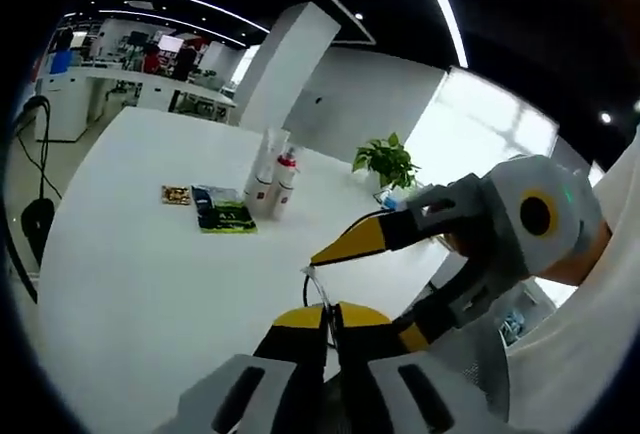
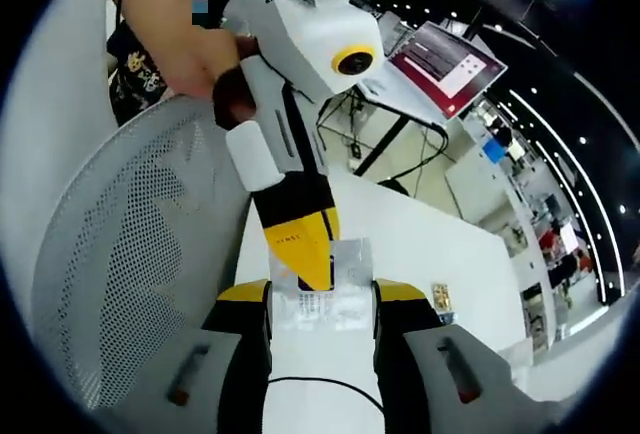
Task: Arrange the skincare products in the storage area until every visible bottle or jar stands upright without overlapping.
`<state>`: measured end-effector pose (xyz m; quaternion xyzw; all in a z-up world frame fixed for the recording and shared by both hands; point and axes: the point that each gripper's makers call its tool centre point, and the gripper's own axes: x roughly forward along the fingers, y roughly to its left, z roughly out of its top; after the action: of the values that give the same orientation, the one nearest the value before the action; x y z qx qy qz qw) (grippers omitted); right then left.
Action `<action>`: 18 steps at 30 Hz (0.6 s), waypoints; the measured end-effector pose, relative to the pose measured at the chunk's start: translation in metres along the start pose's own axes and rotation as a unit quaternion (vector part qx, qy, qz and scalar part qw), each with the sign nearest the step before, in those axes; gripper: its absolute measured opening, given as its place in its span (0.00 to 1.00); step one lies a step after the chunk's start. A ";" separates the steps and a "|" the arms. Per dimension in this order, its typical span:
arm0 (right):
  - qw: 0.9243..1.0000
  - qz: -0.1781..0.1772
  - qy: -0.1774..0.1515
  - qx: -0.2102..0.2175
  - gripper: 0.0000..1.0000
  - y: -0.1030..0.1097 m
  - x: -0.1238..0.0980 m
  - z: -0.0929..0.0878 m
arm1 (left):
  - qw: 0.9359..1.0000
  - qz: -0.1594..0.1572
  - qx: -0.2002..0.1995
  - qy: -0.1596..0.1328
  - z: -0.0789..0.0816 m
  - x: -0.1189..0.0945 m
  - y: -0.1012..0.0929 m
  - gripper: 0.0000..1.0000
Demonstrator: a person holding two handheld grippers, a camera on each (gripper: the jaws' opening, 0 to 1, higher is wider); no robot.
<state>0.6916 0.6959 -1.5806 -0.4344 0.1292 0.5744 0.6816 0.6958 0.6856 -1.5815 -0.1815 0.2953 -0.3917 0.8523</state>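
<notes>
Right gripper view: a clear plastic sachet (image 2: 322,289) sits between the parted jaws of the right gripper (image 2: 322,304), pinched by the yellow tips of the left gripper (image 2: 305,254), closed on it. Left gripper view: two upright skincare bottles (image 1: 272,182) stand on the white table (image 1: 120,254), well beyond both grippers. Just beside the bottles lie a green booklet (image 1: 222,210) and a small packet (image 1: 176,195); a potted plant (image 1: 386,162) stands further off.
</notes>
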 end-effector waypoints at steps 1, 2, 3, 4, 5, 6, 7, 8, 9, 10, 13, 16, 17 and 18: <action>1.000 -0.002 -0.003 0.004 0.36 -0.001 0.000 0.001 | 1.000 0.000 0.000 -0.001 0.001 0.000 0.000 0.02; 1.000 -0.001 -0.006 0.011 0.36 -0.002 0.000 0.001 | 1.000 0.000 0.000 -0.002 0.001 -0.001 0.000 0.02; 1.000 0.000 -0.009 0.020 0.36 -0.002 0.000 0.002 | 1.000 0.000 -0.001 -0.003 0.001 -0.001 0.001 0.02; 0.999 0.001 -0.012 0.030 0.37 -0.002 0.000 0.002 | 1.000 0.001 -0.002 -0.003 0.001 -0.001 0.001 0.02; 0.999 -0.001 -0.014 0.031 0.37 -0.003 0.000 0.002 | 1.000 0.001 0.000 -0.004 0.002 -0.002 0.001 0.02; 0.999 -0.002 -0.015 0.037 0.37 -0.003 0.000 0.002 | 1.000 0.003 0.001 -0.006 0.002 -0.002 0.001 0.02; 0.999 -0.001 -0.016 0.042 0.37 -0.003 0.000 0.002 | 1.000 0.004 0.002 -0.005 0.002 -0.002 0.002 0.01; 0.998 -0.001 -0.018 0.055 0.37 -0.003 0.000 0.001 | 1.000 0.011 0.007 -0.003 0.001 -0.003 0.005 0.01; 0.997 -0.001 -0.021 0.069 0.37 -0.003 -0.001 0.000 | 1.000 0.011 0.007 -0.003 0.001 -0.003 0.005 0.01; 0.996 -0.003 -0.025 0.082 0.38 -0.004 -0.001 0.000 | 1.000 0.009 0.005 -0.006 0.002 -0.003 0.004 0.01; 0.990 -0.001 -0.036 0.140 0.44 -0.003 -0.003 -0.003 | 1.000 0.006 -0.001 -0.013 0.005 -0.004 0.004 0.01; 0.980 -0.008 -0.055 0.191 0.46 -0.005 -0.005 -0.005 | 1.000 0.001 -0.007 -0.020 0.008 -0.006 0.004 0.01; 0.972 -0.006 -0.065 0.227 0.47 -0.006 -0.007 -0.006 | 1.000 -0.001 -0.007 -0.021 0.008 -0.006 0.004 0.01; 0.964 -0.003 -0.065 0.257 0.49 -0.006 -0.007 -0.008 | 1.000 -0.001 -0.006 -0.020 0.008 -0.007 0.004 0.01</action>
<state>0.6971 0.6850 -1.5780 -0.2067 0.2266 0.5464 0.7793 0.7000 0.6938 -1.5750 -0.1951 0.2801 -0.3868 0.8566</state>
